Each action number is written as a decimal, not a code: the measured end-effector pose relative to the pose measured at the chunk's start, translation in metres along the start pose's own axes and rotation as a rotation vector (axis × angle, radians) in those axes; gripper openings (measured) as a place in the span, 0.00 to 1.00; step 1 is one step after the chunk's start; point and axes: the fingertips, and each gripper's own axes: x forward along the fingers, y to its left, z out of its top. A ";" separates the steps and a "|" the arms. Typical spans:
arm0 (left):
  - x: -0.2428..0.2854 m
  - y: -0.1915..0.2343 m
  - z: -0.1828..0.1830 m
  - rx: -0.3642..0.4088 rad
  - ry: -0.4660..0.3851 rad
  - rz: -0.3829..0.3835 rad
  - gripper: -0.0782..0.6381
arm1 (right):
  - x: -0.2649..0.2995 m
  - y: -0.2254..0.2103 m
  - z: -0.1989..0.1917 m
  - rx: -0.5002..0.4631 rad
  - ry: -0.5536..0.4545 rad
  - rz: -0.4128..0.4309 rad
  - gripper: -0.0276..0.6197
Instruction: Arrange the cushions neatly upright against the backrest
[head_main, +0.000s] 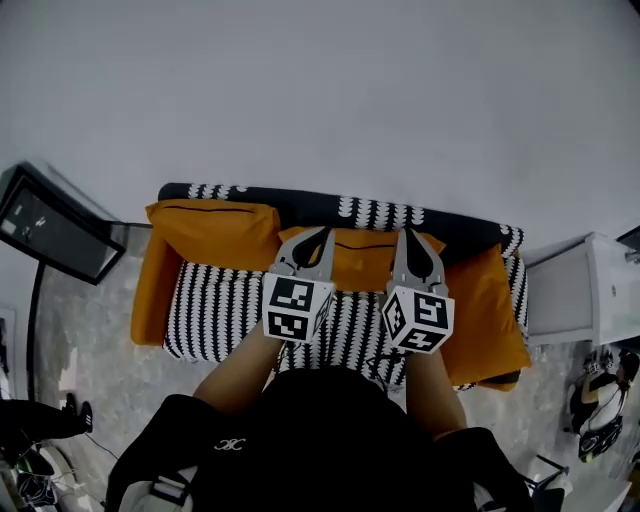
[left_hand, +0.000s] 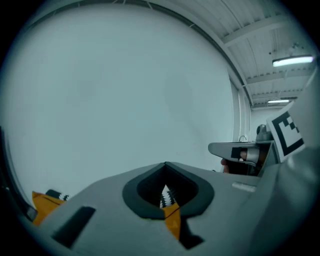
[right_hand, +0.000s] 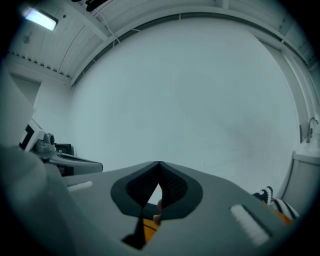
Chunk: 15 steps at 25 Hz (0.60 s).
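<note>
While held side by side above the black-and-white sofa (head_main: 215, 310), left gripper (head_main: 323, 234) and right gripper (head_main: 408, 233) both closed, tips together. Beyond them, against the backrest (head_main: 300, 203), in orange: left cushion (head_main: 215, 232) at 10 o'clock, middle cushion (head_main: 362, 262) just behind the tips, right cushion (head_main: 495, 310) at 4 o'clock along the side. Farthest, pale wall (head_main: 350, 90) at 12 o'clock.
</note>
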 end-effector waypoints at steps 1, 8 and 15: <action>-0.005 -0.004 0.008 0.027 -0.016 -0.004 0.12 | -0.005 0.007 0.008 -0.015 -0.011 0.000 0.05; -0.033 -0.022 0.063 0.120 -0.116 -0.040 0.12 | -0.025 0.048 0.048 -0.023 -0.076 0.038 0.05; -0.047 -0.024 0.074 0.050 -0.158 -0.056 0.12 | -0.030 0.064 0.070 -0.030 -0.099 0.055 0.05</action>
